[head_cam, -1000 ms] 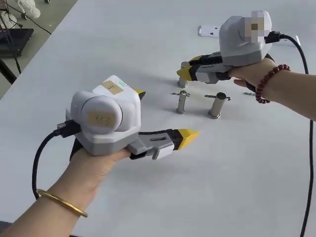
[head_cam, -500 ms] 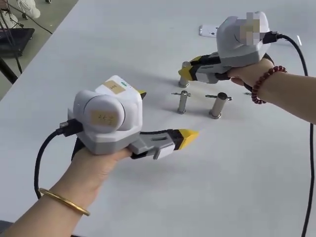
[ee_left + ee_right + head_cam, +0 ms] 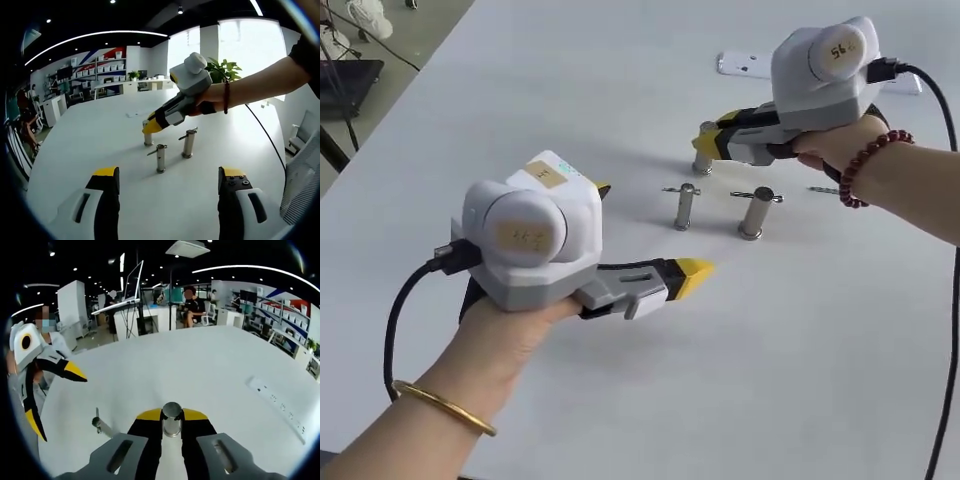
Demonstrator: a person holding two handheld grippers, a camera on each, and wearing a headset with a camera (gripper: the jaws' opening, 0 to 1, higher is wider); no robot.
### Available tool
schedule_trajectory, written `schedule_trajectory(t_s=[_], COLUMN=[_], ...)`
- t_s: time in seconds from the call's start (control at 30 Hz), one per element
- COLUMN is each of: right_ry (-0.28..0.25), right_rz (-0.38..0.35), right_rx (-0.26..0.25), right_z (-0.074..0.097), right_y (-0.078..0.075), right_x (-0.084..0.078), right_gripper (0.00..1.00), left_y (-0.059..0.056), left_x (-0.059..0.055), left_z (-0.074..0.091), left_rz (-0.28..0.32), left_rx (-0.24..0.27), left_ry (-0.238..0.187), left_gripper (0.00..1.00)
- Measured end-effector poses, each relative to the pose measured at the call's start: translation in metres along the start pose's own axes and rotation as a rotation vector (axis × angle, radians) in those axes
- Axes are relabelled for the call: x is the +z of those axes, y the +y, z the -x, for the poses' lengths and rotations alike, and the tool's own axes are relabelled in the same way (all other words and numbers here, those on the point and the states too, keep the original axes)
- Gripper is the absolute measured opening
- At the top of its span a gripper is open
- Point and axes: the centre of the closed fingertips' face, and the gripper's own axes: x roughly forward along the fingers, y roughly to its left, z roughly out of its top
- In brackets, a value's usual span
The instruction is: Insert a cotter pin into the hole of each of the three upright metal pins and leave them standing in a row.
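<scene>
My right hand (image 3: 823, 150) reaches out ahead of me, wrist level and fingers wrapped under the body of the right gripper (image 3: 720, 146), with a beaded bracelet (image 3: 865, 168) at the wrist. The gripper points back across my front, tips dipped toward the table (image 3: 770, 350). Its jaws are drawn in against both sides of the far metal pin (image 3: 702, 158), which stands upright between the yellow tips. Whether a cotter pin sits in that one I cannot tell.

Just to the near side of those tips stands the second pin (image 3: 685, 207), apart from the jaws, with a cotter pin (image 3: 680, 189) crosswise near its top. In the right gripper view it sits low and left of the jaws. Below the right gripper's body stands the third pin (image 3: 753, 214), carrying another cotter pin (image 3: 757, 196). A loose cotter pin (image 3: 823, 189) lies flat on the table under my right wrist. Past the gripper lies a white power strip (image 3: 745, 65).

My left hand (image 3: 510, 330) is palm-up, cradling the left gripper (image 3: 650, 228) from beneath, a gold bangle (image 3: 445, 408) on the wrist and a black cable (image 3: 405, 310) looping off the back. It hangs above the table, well short of the pins. Its jaws are spread wide with nothing between them, aimed at the three pins ahead.
</scene>
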Motion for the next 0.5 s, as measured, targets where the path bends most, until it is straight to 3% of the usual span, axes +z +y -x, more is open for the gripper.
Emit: schedule_trajectory(t_s=[0.5], right_ry=[0.045], right_rz=[-0.019], right_rx=[-0.069], right_z=[0.053], right_y=[-0.018], right_x=[-0.033], right_gripper=[0.08], left_y=[-0.004], left_x=[0.003], left_z=[-0.001], left_rz=[-0.014], left_rx=[-0.016], left_ry=[-0.007], left_gripper=[0.83])
